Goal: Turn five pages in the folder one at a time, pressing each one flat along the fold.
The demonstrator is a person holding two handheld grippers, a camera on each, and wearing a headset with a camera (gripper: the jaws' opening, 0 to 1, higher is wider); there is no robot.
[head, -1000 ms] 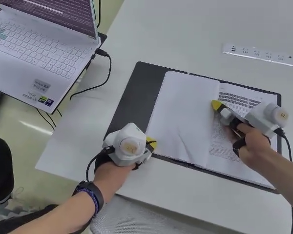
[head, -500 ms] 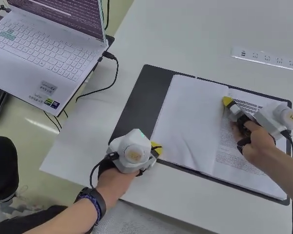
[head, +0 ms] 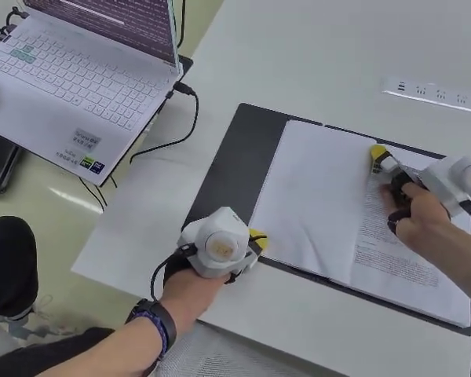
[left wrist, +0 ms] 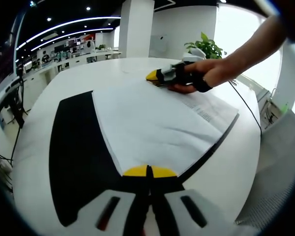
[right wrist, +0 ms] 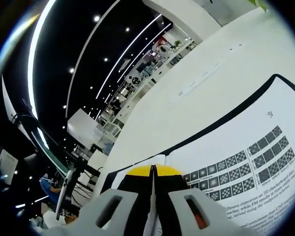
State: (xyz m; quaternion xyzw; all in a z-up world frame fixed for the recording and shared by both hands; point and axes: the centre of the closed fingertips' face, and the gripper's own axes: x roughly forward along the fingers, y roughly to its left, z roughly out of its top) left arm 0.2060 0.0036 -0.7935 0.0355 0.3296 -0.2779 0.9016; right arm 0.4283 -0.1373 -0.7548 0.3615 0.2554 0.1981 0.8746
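**While the right tool (head: 377, 155) sits on the fold, the turned page (head: 314, 188) could crease**

Since both tools have their jaws closed with nothing visible between them, this is all pressing, no gripping. The folder (head: 235, 157) lies open on the table (head: 314, 63). The right tool's tips are at the fold near the top, and the left tool (head: 255, 238) is at the page's near edge. My worry: the page looks wavy, so a skewed press could crease it or drag it sideways.

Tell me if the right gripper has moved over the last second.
Yes. Measured against the far edge of the folder, the right gripper has slid along the fold toward that edge.
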